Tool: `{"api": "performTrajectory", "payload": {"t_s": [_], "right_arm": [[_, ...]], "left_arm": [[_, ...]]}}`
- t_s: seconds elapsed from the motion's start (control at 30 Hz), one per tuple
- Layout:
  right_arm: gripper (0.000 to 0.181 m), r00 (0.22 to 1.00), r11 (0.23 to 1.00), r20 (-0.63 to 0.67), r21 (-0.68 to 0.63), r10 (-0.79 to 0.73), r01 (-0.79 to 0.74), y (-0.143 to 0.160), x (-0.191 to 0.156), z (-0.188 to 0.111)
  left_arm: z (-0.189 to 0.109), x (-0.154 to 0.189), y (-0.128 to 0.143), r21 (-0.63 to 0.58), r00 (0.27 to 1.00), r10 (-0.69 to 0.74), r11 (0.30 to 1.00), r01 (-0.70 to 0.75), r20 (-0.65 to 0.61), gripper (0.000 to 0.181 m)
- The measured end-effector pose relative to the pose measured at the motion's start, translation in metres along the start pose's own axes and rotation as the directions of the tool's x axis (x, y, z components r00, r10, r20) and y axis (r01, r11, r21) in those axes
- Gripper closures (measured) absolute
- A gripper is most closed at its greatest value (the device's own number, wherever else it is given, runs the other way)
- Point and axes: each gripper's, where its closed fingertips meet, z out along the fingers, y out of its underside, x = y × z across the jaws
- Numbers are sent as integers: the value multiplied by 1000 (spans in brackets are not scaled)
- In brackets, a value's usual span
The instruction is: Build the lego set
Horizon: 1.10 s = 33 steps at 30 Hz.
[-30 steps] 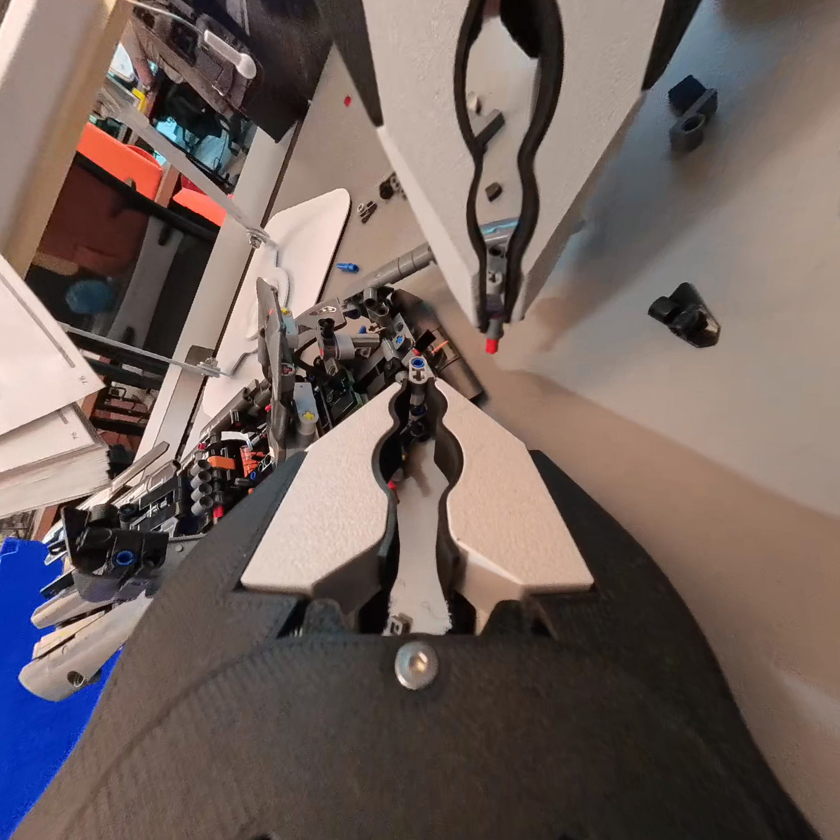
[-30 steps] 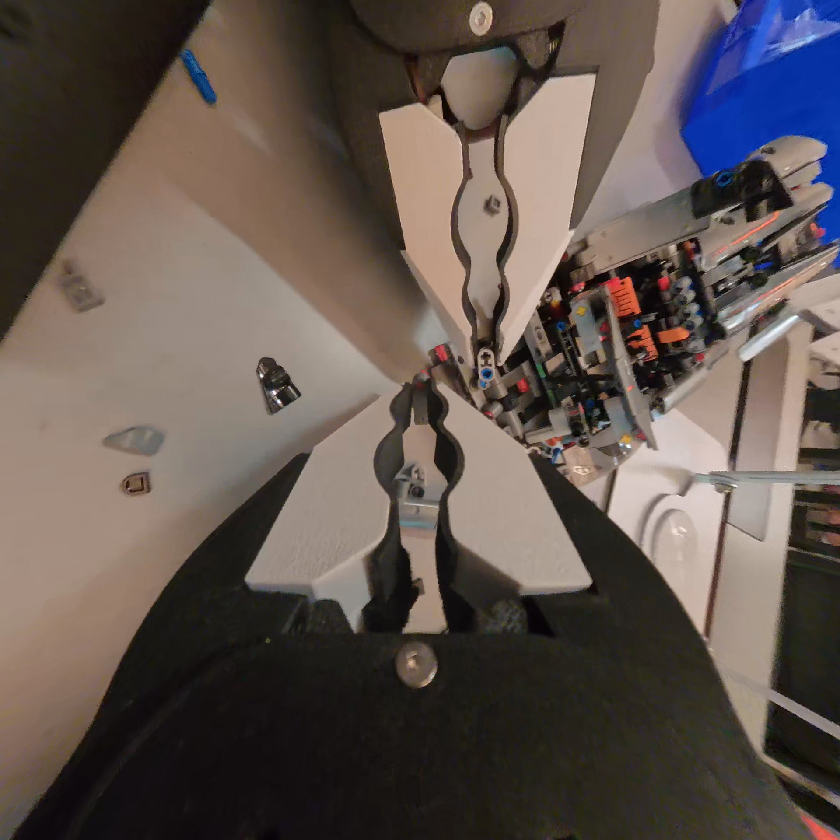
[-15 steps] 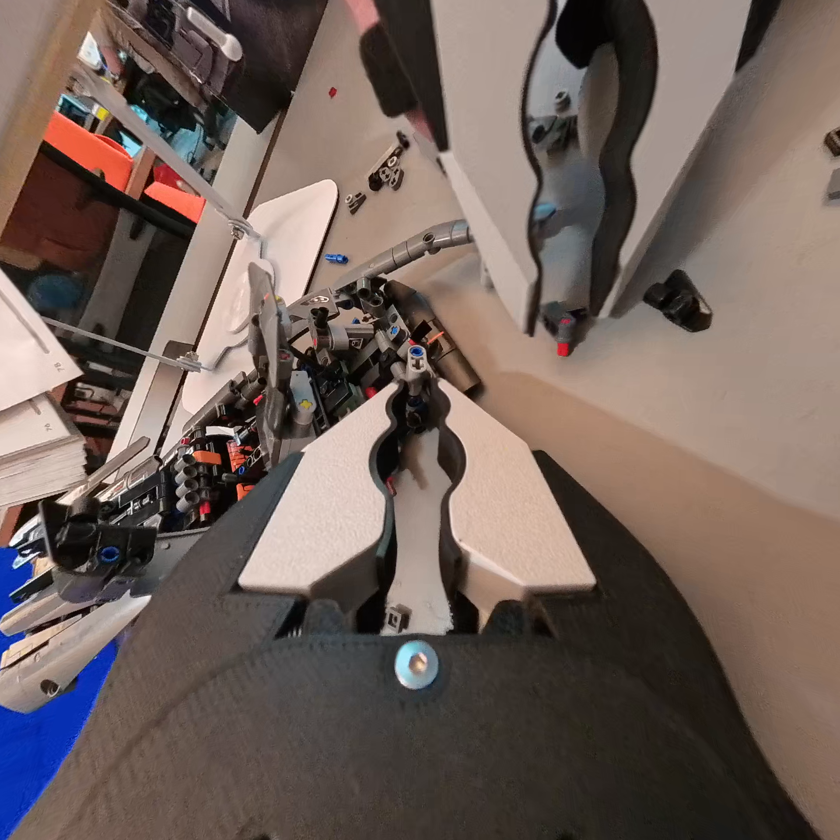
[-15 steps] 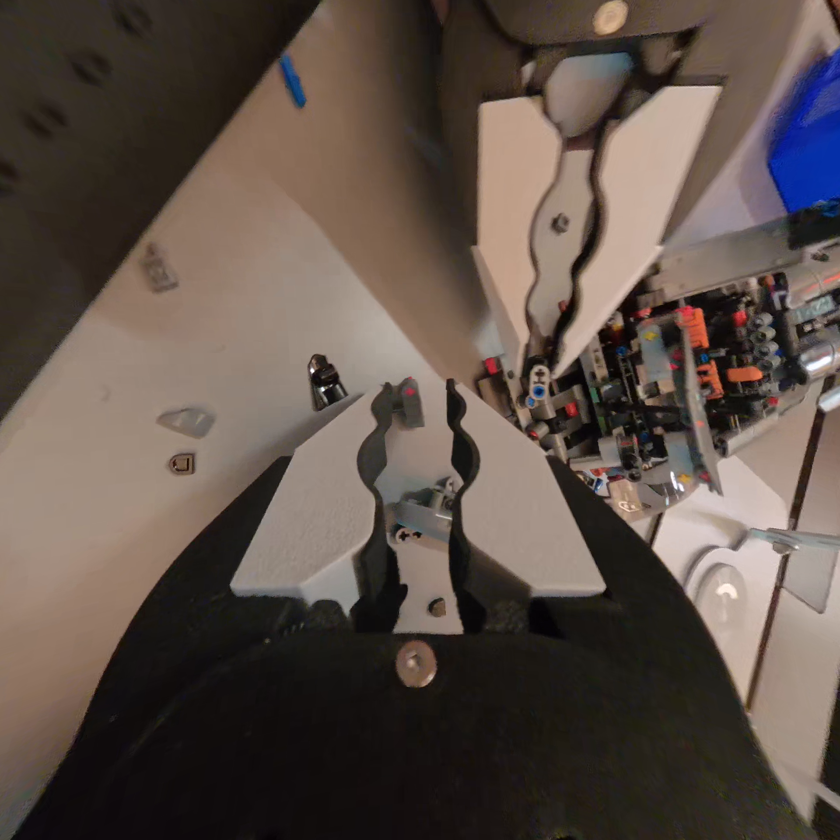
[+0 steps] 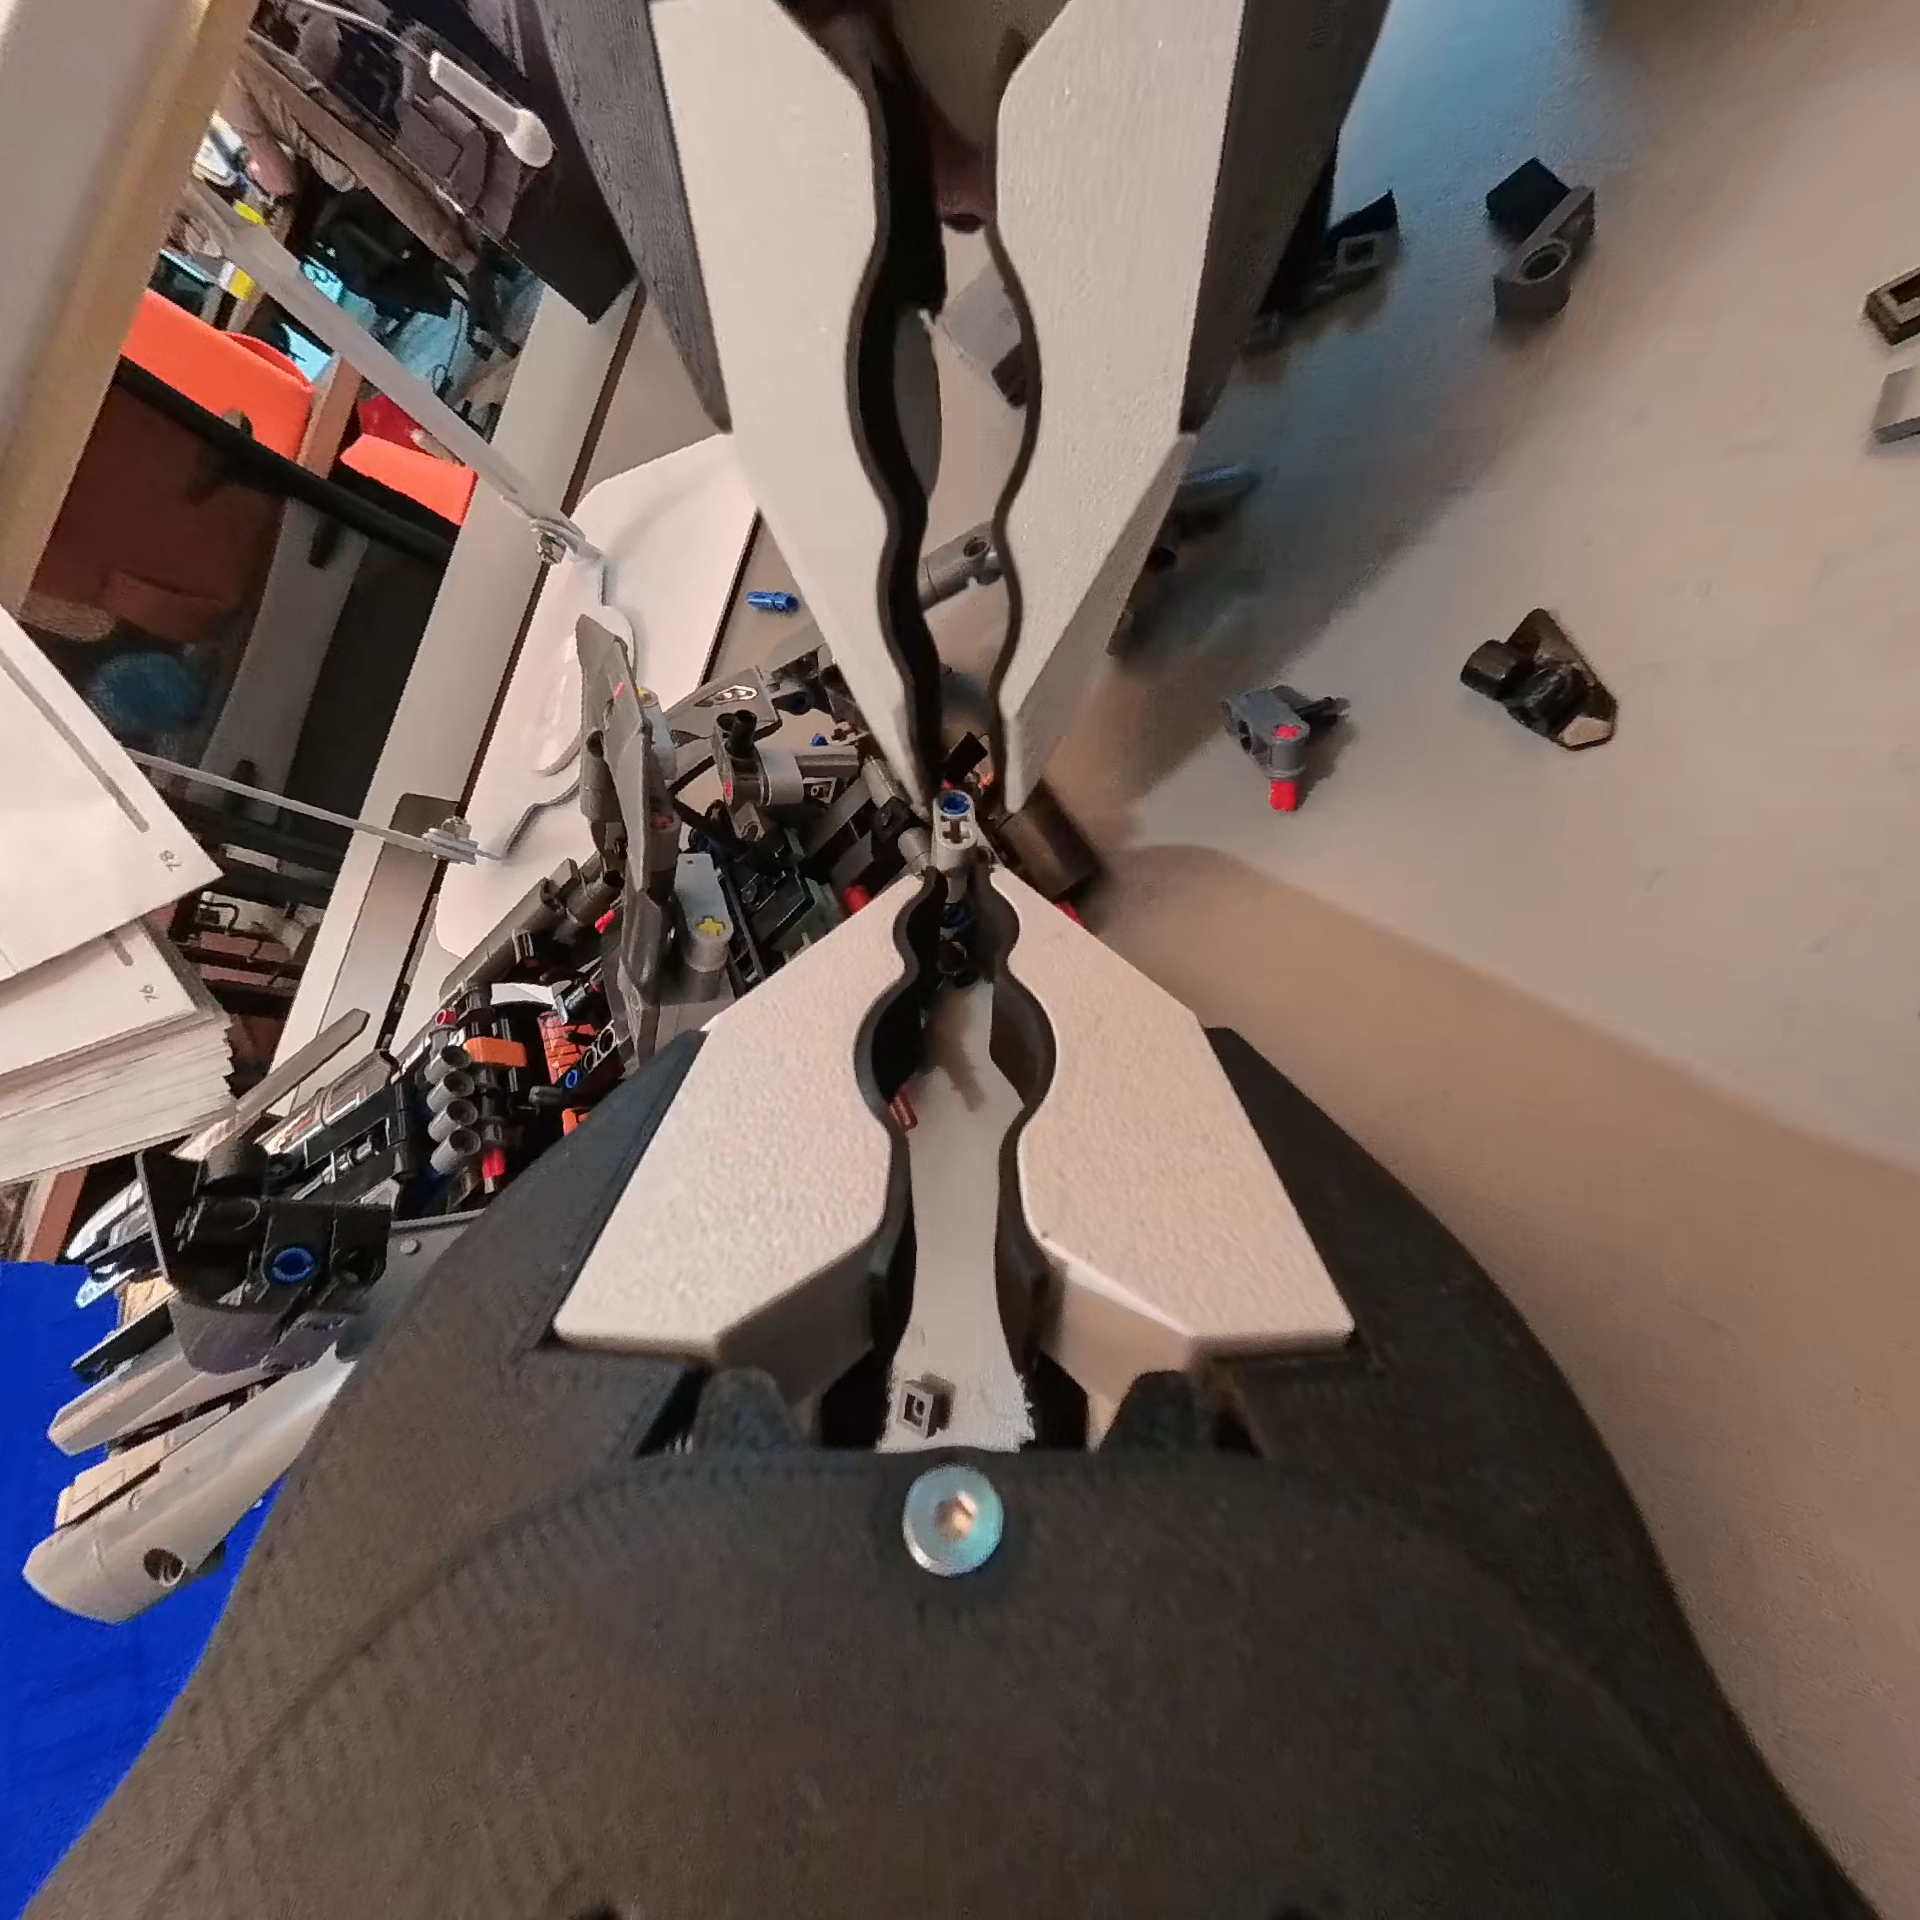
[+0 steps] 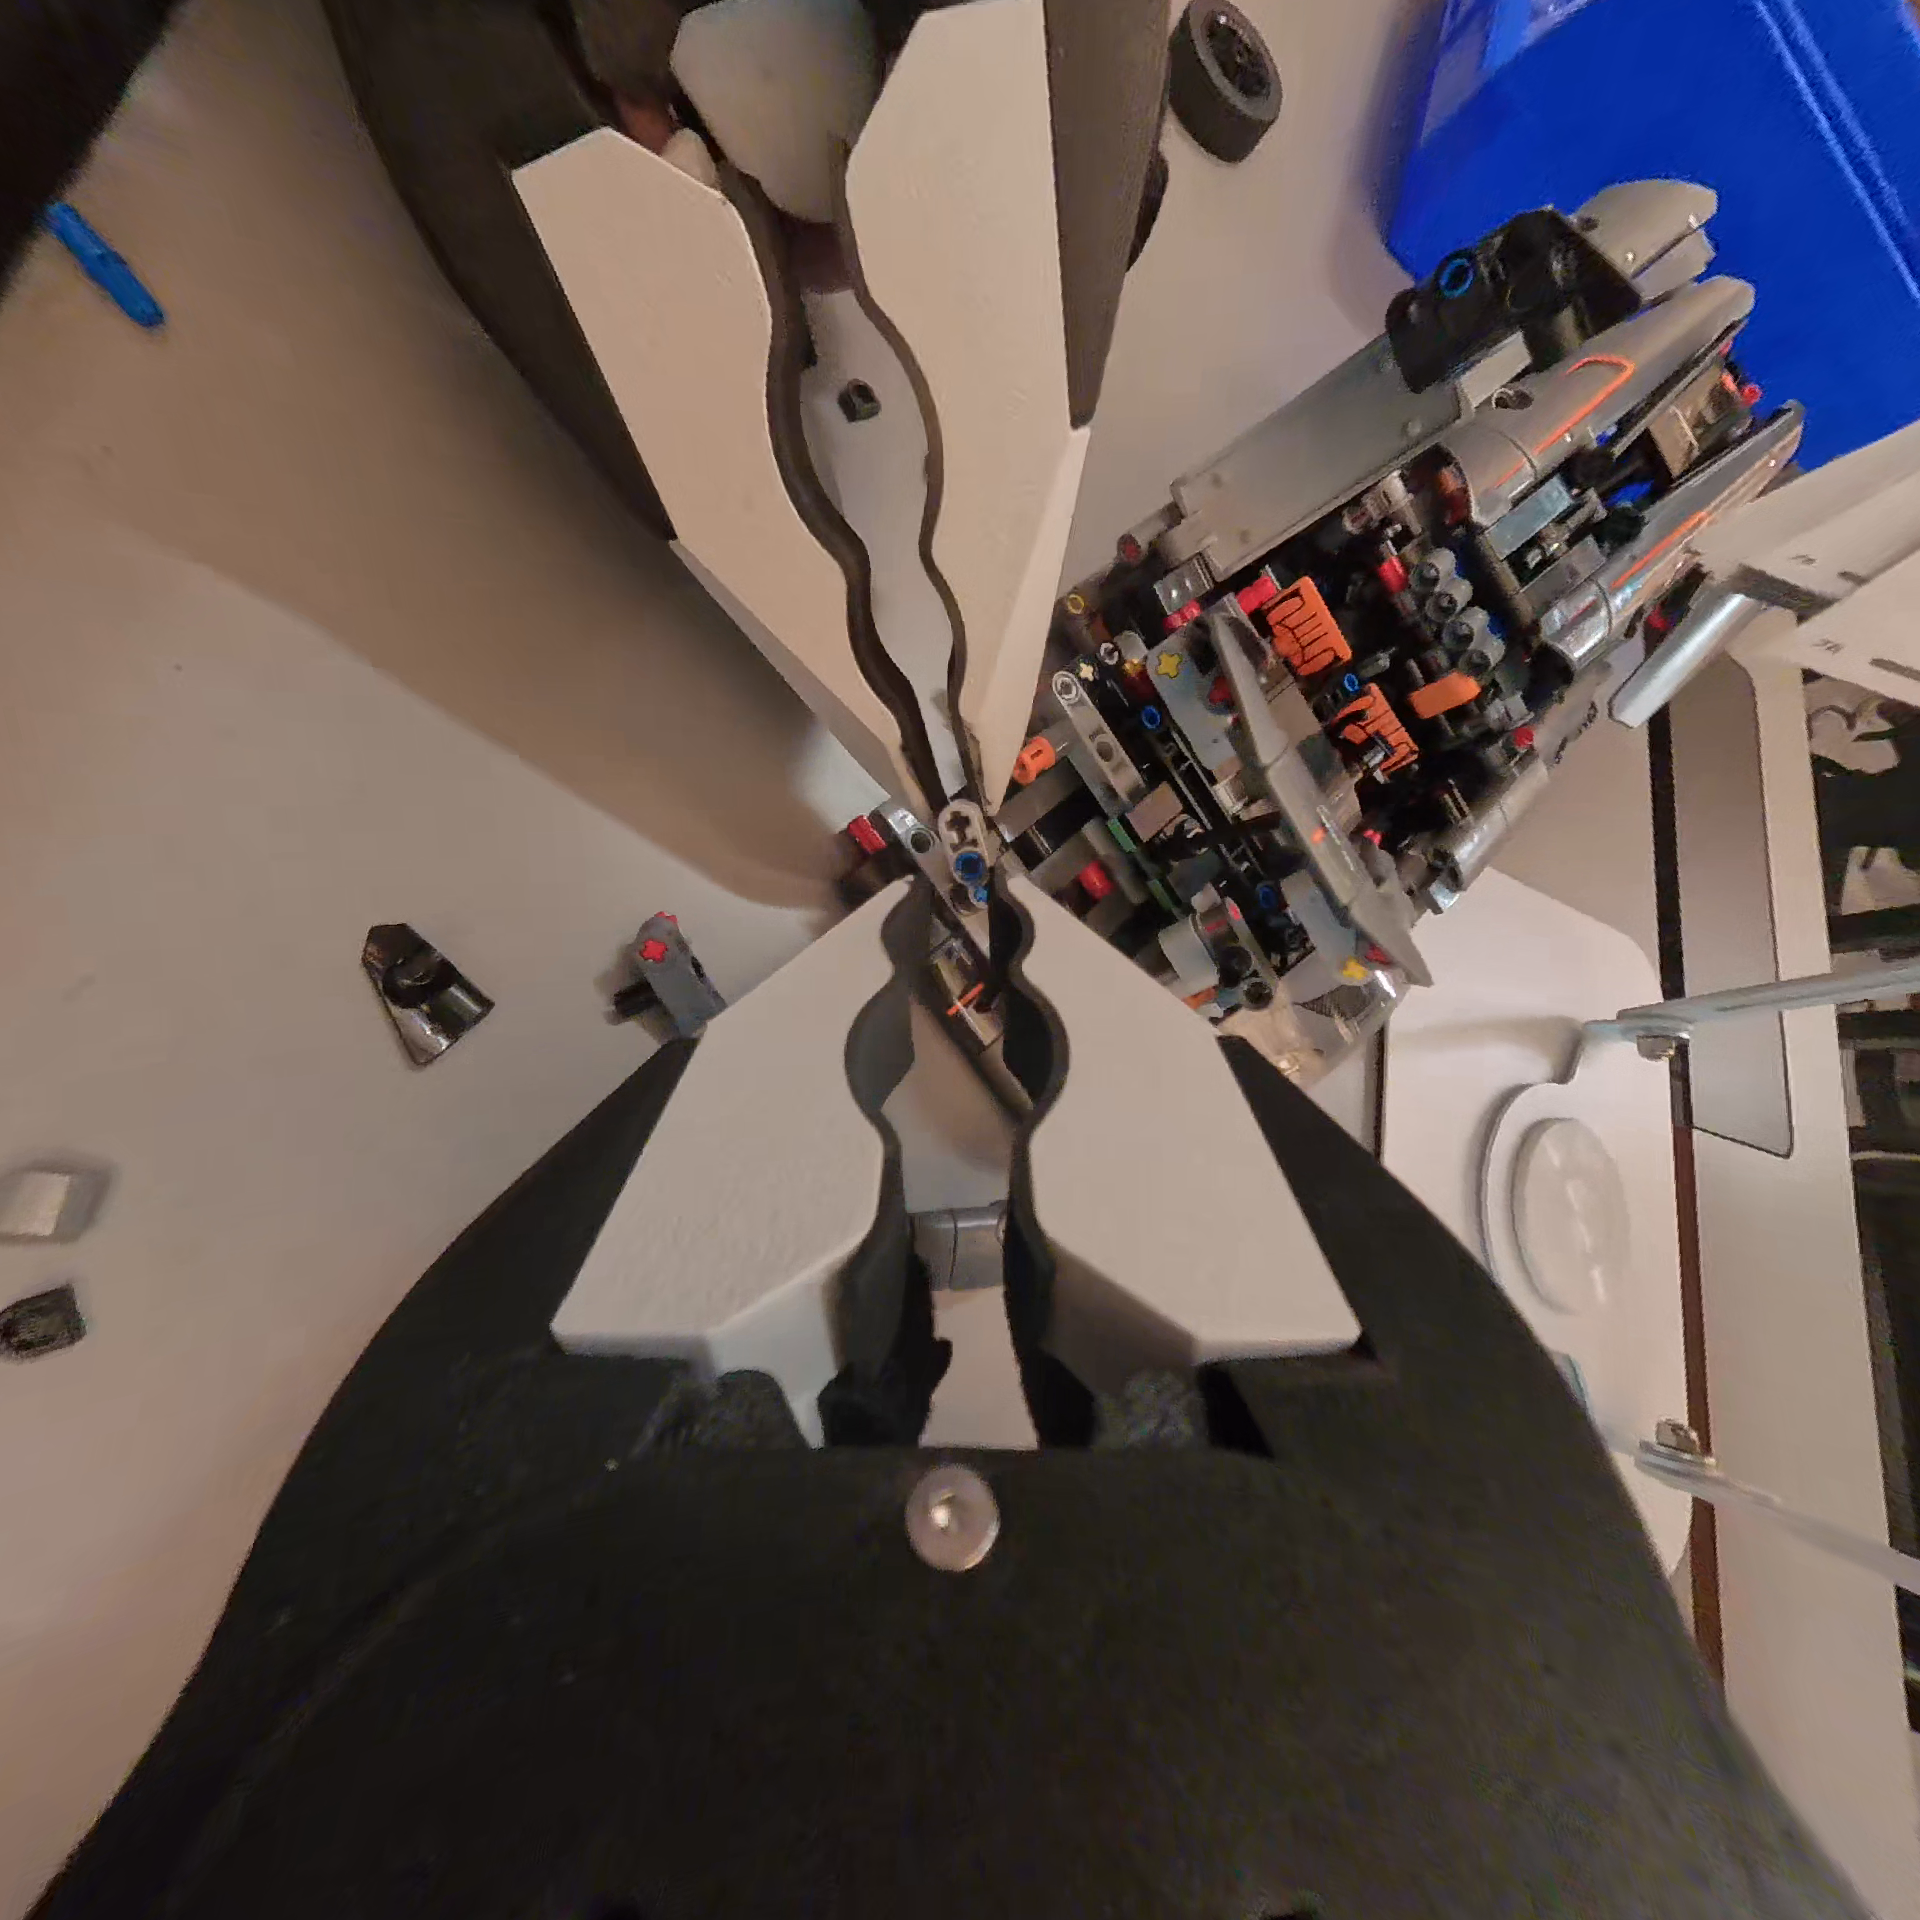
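The grey, black and orange lego model (image 5: 644, 831) lies on the white table, its open end towards both grippers. It also shows in the right wrist view (image 6: 1299, 707). My left gripper (image 5: 956, 883) is shut on a grey connector with a blue pin (image 5: 954, 821) at the model's end. My right gripper (image 6: 958, 899) meets it tip to tip from the opposite side and is closed on the same end of the model. A small grey piece with a red pin (image 5: 1273, 732) lies loose on the table, also in the right wrist view (image 6: 665, 971).
Loose black and grey parts (image 5: 1538, 681) are scattered on the table. A blue bin (image 6: 1662, 125) and a black wheel (image 6: 1226, 73) lie behind the model. A stack of instruction pages (image 5: 83, 987) is at the left. A white board with a lens (image 6: 1558, 1216) lies beside the model. The tips of both grippers are at nearly the same place.
My right gripper opened and let the small grey piece with the red pin drop onto the table. It then moved onto the model's end, facing my left gripper, and closed.
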Motion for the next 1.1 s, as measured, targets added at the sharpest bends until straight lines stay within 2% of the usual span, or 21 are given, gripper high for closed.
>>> {"api": "performTrajectory", "payload": {"t_s": [0.07,0.3,0.57,0.67,0.87,1.0,1.1], "right_arm": [[179,1000,1000,-12,-4,9,-9,0,2,1],[180,995,995,5,-11,103,-102,0,3,2],[181,996,997,23,-8,83,-83,-2,-8,8],[181,998,999,39,-20,50,-49,-4,-16,13],[181,996,997,30,3,81,-82,-3,0,2],[181,996,997,50,-12,72,-72,-1,-9,9],[181,997,998,37,-17,61,-60,-2,-10,10]], "left_arm": [[0,0,0,-4,1000,6,1000,-5,4,179],[0,-1,1,-10,999,-25,1000,24,-21,180],[-5,-12,-6,60,988,-148,987,150,-34,181],[-3,-9,-7,33,995,-103,994,104,-18,181],[-15,-11,3,10,990,-119,993,120,-77,181],[-9,6,7,-41,993,-30,999,26,-112,181],[-6,6,5,-35,995,-22,999,19,-98,181]]}}
